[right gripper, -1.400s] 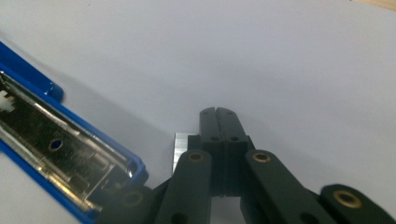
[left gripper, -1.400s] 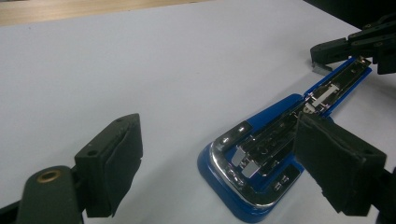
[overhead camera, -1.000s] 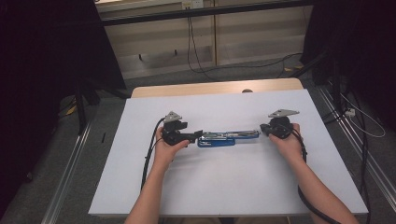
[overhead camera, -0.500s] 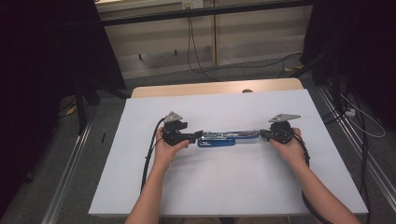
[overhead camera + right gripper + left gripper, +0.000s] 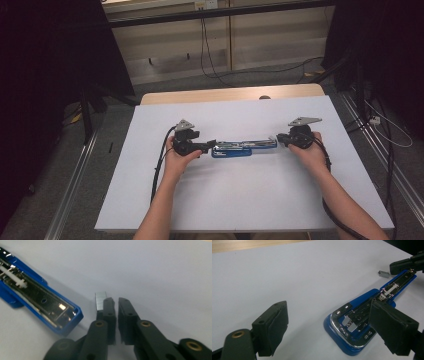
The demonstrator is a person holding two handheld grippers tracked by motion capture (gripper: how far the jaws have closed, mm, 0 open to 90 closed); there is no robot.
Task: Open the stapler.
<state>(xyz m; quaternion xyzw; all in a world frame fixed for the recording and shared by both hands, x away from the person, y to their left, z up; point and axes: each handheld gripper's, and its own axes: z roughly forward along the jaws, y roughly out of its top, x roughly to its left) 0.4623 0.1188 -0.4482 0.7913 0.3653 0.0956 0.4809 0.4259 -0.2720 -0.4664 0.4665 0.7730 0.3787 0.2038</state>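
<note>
Right gripper (image 5: 115,300) has its jaws nearly together, just a thin slit between the pads, and they've just been opening a touch. Nothing is between them: the little block of staples (image 5: 100,300) sits against the outside of one jaw, lying on the white table (image 5: 250,200), just beside the open end of the stapler (image 5: 37,298). Left gripper (image 5: 337,322) is spread wide, one pad hanging over the hinge end of the stapler, the other out over bare table, not pinching anything as far as I can see.

What could go wrong, I reckon: those nearly closed jaws could shove the staple block away instead of picking it up, since it's off to the side of the gap. Thin staple strips also snap apart if squeezed crooked. And with the left one not clamped, the stapler may slide when anything pushes on it.

The stapler is blue plastic, flipped fully open flat, shiny metal channel facing up, with a white pusher piece in the rail.
</note>
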